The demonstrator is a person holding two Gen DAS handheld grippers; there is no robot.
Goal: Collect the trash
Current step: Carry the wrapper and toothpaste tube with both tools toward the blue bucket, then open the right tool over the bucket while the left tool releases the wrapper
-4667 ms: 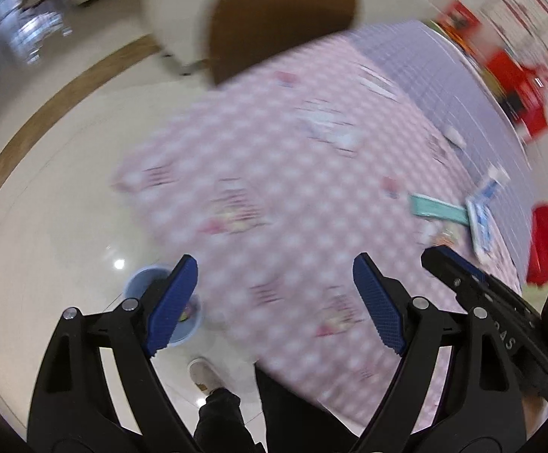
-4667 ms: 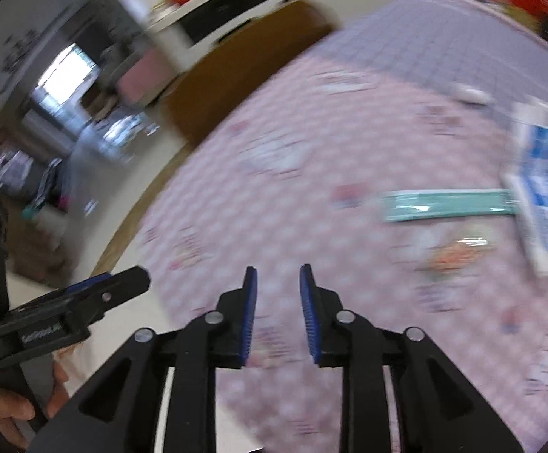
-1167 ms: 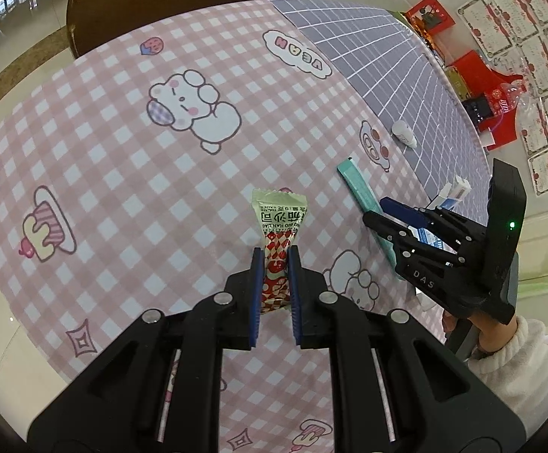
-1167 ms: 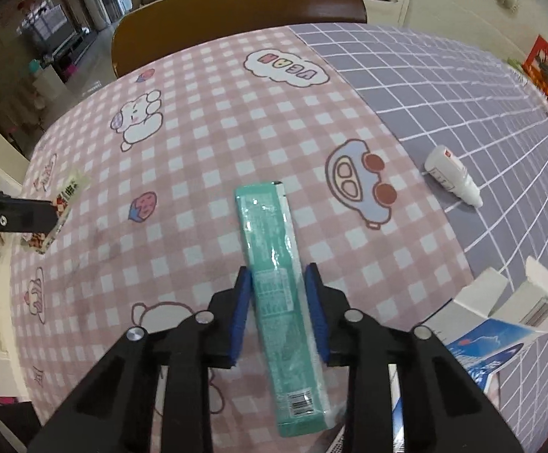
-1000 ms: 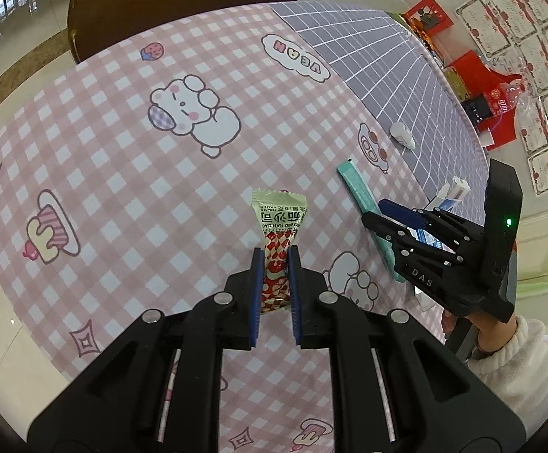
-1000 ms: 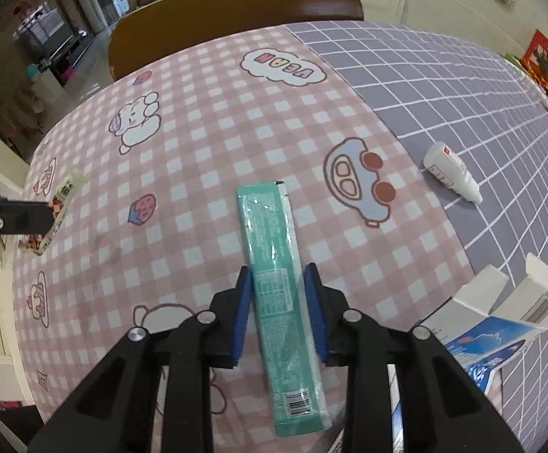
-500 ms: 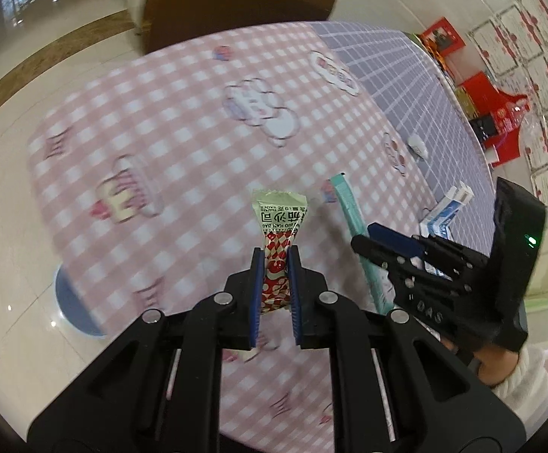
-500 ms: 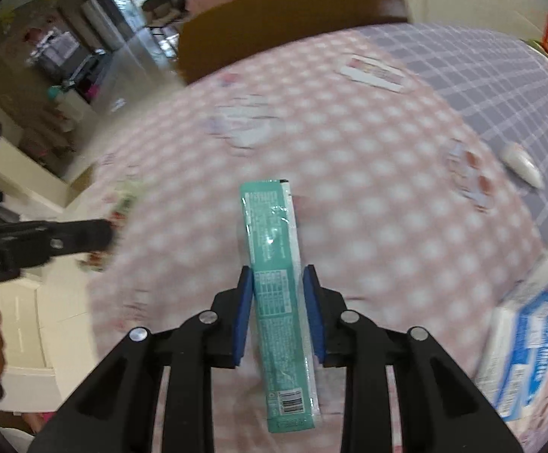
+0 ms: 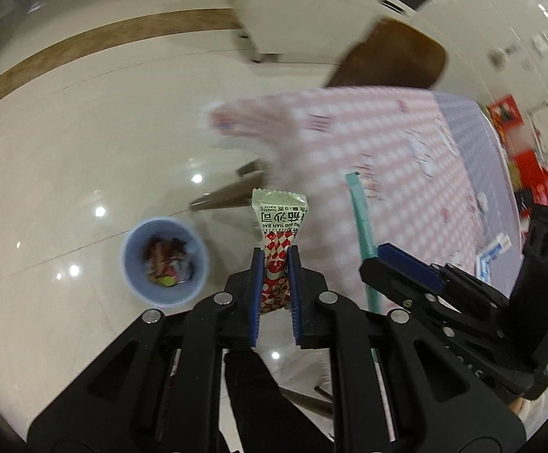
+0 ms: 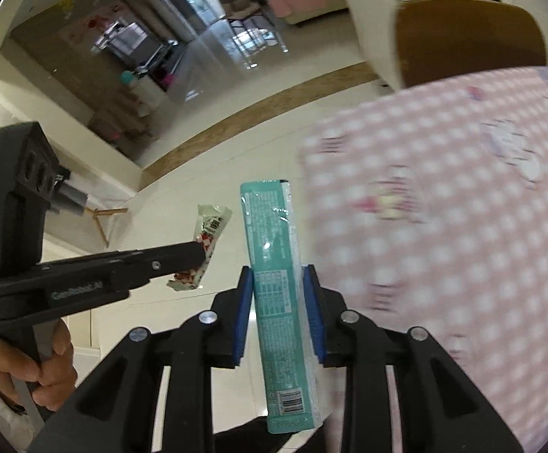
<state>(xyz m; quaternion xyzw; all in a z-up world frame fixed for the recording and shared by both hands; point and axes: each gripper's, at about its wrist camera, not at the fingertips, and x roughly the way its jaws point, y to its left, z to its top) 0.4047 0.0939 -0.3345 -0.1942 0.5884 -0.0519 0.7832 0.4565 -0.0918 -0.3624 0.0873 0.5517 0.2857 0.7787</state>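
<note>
Both tools are loaded up right now. The left tool [image 9: 274, 283] is pinched tight on a small red-and-white checked sauce sachet with a silvery-green top [image 9: 278, 241], and the right tool [image 10: 278, 311] is clamped around the middle of a long flat teal plastic wrapper [image 10: 274, 283], which sticks out well past the pads at both ends.

What's changed: a second ago both pieces of trash were held low over the pink checked tablecloth with cartoon prints [image 9: 387, 158], and now they've been carried off the edge of that surface and out over the shiny cream tile floor [image 9: 66, 151]. Grips look unchanged, so nothing has slipped on the way.

A light blue round plastic bin [image 9: 165, 262] is spotted on the floor just left of the sachet in the left wrist view, with a jumble of wrappers already in it. Neither tool is over the bin yet, judging by the angle, so the drop isn't due quite yet. It's probably the sachet that goes first, since it's nearer.

Still left on the surface: a white and blue carton [image 9: 491, 255] near the far right edge, so the job looks maybe halfway done. Background is smeared with motion blur, so finer details can't be made out.
</note>
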